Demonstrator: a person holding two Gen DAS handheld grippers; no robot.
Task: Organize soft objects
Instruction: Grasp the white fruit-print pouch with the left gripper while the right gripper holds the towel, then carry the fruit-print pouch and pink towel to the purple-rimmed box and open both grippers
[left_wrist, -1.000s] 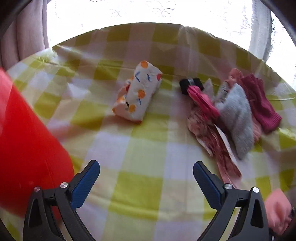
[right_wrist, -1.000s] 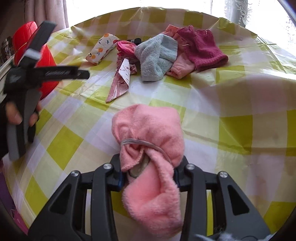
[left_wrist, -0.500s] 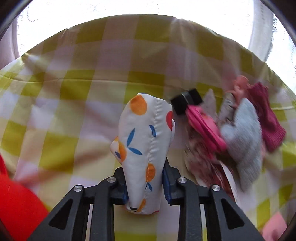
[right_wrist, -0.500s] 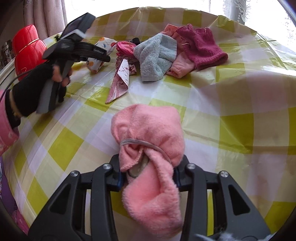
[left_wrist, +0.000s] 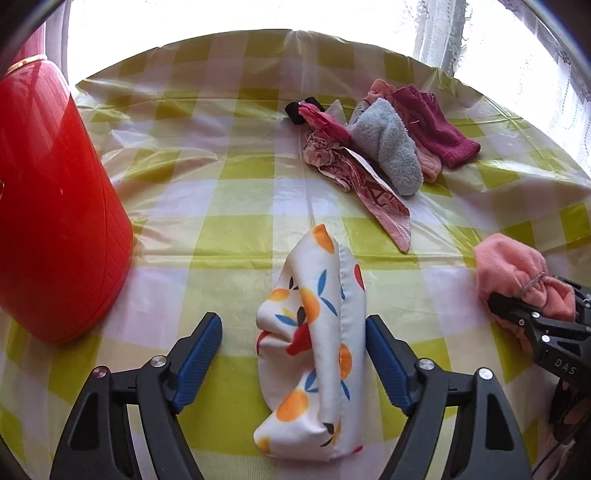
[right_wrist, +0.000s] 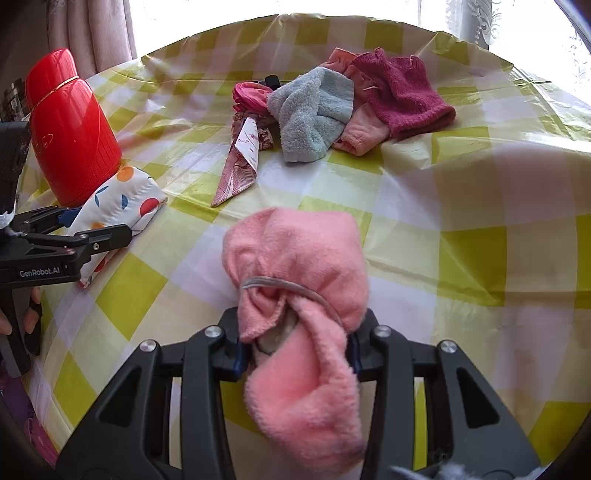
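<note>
Tablecloth (left_wrist: 236, 192), yellow-white check, fills both views. Red flask (left_wrist: 55, 206) stands upright at left edge of left view, upper left in right view. Pile of soft items upper center-right: maroon knit (right_wrist: 402, 96) on top at right, grey sock (right_wrist: 314, 110) in the middle, patterned scarf (left_wrist: 365, 188) trailing down toward frame center, small black clip (left_wrist: 295, 109) at the pile's far left.

Pink cloth (right_wrist: 295, 295) bottom center of right view, pinched tight in right gripper (right_wrist: 295, 350); elastic band around it.

Fruit-print pouch (left_wrist: 317, 354) lies on the tablecloth bottom center of left view, between the spread fingers of left gripper (left_wrist: 293, 358); right pad just beside it, left pad apart.
</note>
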